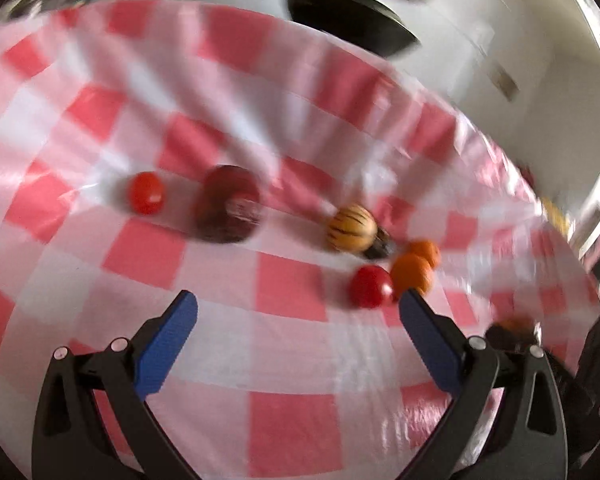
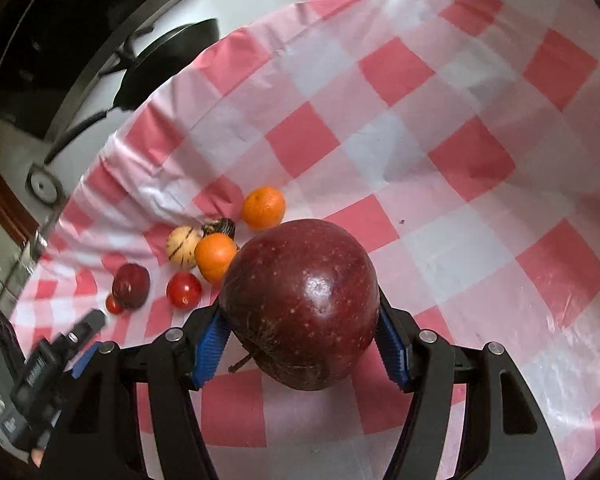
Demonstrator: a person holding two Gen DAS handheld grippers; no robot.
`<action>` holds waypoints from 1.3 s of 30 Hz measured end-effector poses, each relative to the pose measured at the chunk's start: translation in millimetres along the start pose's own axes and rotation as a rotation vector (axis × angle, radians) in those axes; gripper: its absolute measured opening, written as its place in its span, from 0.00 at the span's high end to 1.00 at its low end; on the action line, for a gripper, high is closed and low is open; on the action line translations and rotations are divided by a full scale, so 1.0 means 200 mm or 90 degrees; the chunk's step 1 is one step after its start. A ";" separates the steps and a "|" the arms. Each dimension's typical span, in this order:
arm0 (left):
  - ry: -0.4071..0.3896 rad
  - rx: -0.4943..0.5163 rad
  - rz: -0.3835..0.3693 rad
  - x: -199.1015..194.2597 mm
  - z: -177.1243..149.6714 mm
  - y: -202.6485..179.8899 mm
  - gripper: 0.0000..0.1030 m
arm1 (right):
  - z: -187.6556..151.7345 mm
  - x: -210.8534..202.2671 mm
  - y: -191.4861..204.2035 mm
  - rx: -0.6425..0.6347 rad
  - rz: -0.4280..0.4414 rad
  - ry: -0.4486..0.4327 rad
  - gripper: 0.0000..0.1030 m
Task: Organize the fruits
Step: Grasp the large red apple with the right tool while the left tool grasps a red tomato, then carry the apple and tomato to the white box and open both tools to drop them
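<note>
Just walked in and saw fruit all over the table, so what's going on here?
A person is sorting fruit with two handheld grippers. The right gripper is shut on a dark red apple, held above the checkered tablecloth. The left gripper is open and empty, near a tomato and an orange. A second apple and a striped yellow fruit lie on the cloth.
</note>
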State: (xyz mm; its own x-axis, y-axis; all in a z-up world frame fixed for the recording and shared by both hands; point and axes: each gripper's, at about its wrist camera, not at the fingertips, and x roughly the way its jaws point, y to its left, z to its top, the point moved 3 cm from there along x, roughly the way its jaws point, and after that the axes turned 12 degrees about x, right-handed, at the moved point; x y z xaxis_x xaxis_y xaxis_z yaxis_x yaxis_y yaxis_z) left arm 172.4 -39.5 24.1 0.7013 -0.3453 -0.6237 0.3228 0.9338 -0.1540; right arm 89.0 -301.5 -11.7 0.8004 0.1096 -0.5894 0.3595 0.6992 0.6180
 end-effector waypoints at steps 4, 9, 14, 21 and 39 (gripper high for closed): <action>0.051 0.155 0.039 0.13 0.01 -0.20 0.08 | 0.02 0.00 -0.03 0.020 0.012 -0.005 0.38; 0.114 0.219 0.009 0.31 0.06 -0.25 0.26 | 0.02 -0.01 -0.02 0.017 0.014 -0.009 0.38; 0.157 0.255 -0.007 0.44 0.08 -0.28 0.36 | 0.02 -0.01 -0.04 0.033 0.012 -0.006 0.38; 0.144 0.296 0.007 0.45 0.07 -0.39 0.64 | 0.01 -0.01 -0.04 0.033 0.013 -0.008 0.38; 0.004 0.106 0.142 -0.26 -0.24 -0.22 0.64 | 0.02 0.00 -0.03 0.016 0.013 -0.001 0.38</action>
State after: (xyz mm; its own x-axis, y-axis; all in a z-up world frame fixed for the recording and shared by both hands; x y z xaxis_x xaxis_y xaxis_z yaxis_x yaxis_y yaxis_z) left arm 91.5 -57.2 27.7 0.7630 -0.1319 -0.6328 0.2617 0.9582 0.1158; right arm 89.6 -308.0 -13.7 0.8083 0.1229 -0.5758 0.3549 0.6786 0.6431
